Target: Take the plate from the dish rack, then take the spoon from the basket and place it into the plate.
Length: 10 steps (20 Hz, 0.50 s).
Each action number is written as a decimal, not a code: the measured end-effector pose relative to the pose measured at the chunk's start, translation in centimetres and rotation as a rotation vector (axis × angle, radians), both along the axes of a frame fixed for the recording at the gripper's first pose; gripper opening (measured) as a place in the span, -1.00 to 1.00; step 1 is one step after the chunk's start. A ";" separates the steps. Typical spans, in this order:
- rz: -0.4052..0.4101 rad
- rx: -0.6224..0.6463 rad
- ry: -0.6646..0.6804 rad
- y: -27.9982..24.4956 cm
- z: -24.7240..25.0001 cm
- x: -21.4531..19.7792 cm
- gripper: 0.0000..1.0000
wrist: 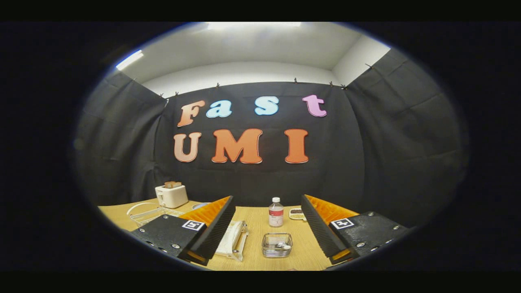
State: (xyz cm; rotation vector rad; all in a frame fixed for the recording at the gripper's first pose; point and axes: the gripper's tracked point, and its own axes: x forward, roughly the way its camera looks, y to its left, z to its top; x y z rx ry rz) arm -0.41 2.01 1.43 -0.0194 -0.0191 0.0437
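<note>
We hold the gripper (266,228) wide open, empty. The basket (276,245) sits between the fingers, its spoon (281,245) barely legible. At lower left the rack (148,212) is half hidden; we cannot make out the plate.

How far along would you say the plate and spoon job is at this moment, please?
Nothing looks done. The gripper is open, fingers empty above the table. The dish rack sits beyond the left finger; the spoon lies in the basket between the fingers. Both pickups remain.
</note>
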 end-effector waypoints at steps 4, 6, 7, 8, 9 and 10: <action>0.011 0.011 -0.006 0.5 0.3 0.1 0.93; 0.003 -0.001 0.003 0.4 0.2 0.1 0.93; 0.001 -0.006 0.002 0.4 0.3 0.1 0.93; -0.001 -0.008 0.002 0.4 0.5 0.1 0.93; 0.003 -0.005 -0.002 0.6 0.7 0.1 0.93; 0.007 -0.002 0.001 0.7 0.9 0.1 0.93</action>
